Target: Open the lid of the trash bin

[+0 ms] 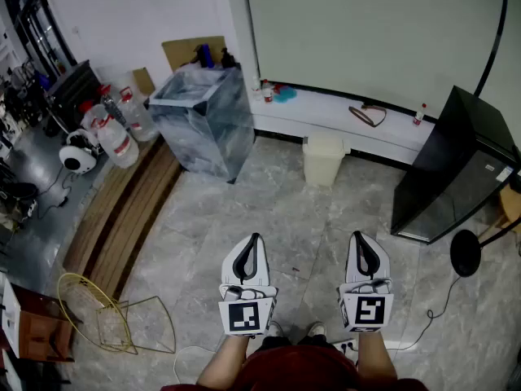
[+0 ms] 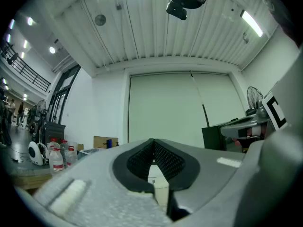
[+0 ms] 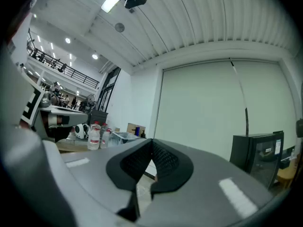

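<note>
Ahead of both grippers, well apart from them across the grey stone floor (image 1: 269, 210), stood the cream trash bin (image 1: 324, 160). Its lid was down, and it sat against a low white ledge (image 1: 317, 108). It lay slightly nearer the line of the right gripper (image 1: 360, 243) than that of the left gripper (image 1: 253, 247). Both grippers were held low, side by side and pointing forward. Each had its jaws brought together at the tips and gripped nothing. In the left gripper view, the bin showed as a pale shape through the gap below the touching tips.

Ahead and to the left of the left gripper stood a large box wrapped in clear plastic (image 1: 199, 116); its contents could not be made out. Further left were clear bottles with red caps (image 1: 118, 141), their labels too small to read. A wire basket (image 1: 114, 316) lay to the left of the left gripper. A black cabinet (image 1: 456, 161) stood ahead and to the right of the right gripper.
</note>
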Tool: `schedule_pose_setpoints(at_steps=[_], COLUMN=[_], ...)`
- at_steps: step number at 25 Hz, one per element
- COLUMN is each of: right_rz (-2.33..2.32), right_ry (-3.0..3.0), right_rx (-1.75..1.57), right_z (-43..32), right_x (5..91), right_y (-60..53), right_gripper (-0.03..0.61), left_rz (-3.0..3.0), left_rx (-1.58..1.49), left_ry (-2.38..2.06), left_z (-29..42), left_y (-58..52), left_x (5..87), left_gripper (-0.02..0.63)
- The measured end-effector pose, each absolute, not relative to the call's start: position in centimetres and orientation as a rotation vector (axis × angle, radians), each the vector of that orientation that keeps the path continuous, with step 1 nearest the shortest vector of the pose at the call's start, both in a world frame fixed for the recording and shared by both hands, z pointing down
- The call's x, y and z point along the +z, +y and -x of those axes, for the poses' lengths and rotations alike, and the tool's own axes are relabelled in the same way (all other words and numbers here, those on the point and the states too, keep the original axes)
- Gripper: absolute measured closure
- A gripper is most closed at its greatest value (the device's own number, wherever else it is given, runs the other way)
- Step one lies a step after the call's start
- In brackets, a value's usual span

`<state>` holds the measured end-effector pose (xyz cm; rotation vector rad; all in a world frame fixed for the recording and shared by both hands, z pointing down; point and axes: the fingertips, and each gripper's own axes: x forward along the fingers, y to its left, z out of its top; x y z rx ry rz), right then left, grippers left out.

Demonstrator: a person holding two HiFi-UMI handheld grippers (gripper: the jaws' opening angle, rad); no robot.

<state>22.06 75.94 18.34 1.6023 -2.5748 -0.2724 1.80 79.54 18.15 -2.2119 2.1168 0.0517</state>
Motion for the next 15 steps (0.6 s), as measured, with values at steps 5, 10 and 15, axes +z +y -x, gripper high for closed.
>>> schedule_pose_setpoints(at_steps=[5, 10, 15], right_rz=[-1.606, -1.613, -1.622], right_ry=[-2.578, -2.601, -2.625], right_rx=[-0.24, -0.222, -0.175], right_z=[-20.3, -18.0, -14.9], right_x=[18.7, 19.0, 19.8], right_y=[75.6, 75.4, 75.1], right_gripper=[0.578, 0.578, 0.578], left_rz=[2.213, 2.186, 2.169], left_rx=[0.05, 0.06, 0.07], left_ry=[2.111, 2.127, 2.15], left_z=[0.0, 2.9, 6.6], left_y=[79.6, 79.9, 80.1], left_x=[18.0, 18.4, 19.3], left_gripper=[0.615, 0.615, 0.617])
